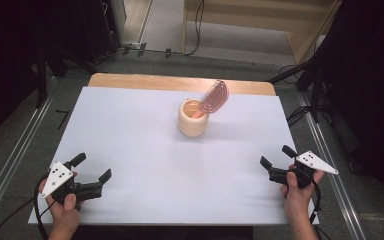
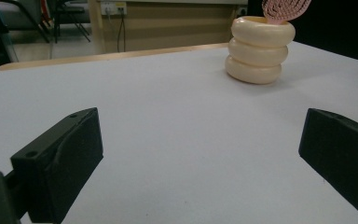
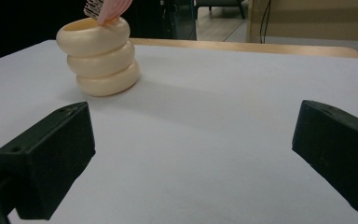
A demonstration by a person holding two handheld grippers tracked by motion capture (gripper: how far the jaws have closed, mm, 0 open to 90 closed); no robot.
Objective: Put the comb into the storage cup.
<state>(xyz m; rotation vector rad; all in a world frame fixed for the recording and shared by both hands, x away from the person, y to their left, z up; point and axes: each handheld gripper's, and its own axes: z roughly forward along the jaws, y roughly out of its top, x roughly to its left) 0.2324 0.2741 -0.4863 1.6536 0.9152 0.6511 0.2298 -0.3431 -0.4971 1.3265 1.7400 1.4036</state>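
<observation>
A cream holder (image 1: pixel 193 118) shaped like stacked rings stands upright at the middle back of the white table (image 1: pixel 145 150). A pink hairbrush (image 1: pixel 214 97) sticks out of it, leaning right. The holder (image 2: pixel 259 50) is far ahead in the left gripper view with the brush head (image 2: pixel 286 8) at the top edge. In the right gripper view the holder (image 3: pixel 100 56) is upper left, the brush (image 3: pixel 107 8) above it. My left gripper (image 1: pixel 91 167) is open at the front left, empty. My right gripper (image 1: pixel 276 156) is open at the front right, empty. Both are far from the holder.
A bare wooden strip (image 1: pixel 180 82) runs along the table's far edge. Dark stands and cables (image 1: pixel 300 115) flank the table on the floor. A person's hands (image 1: pixel 65 212) hold both grippers near the front edge.
</observation>
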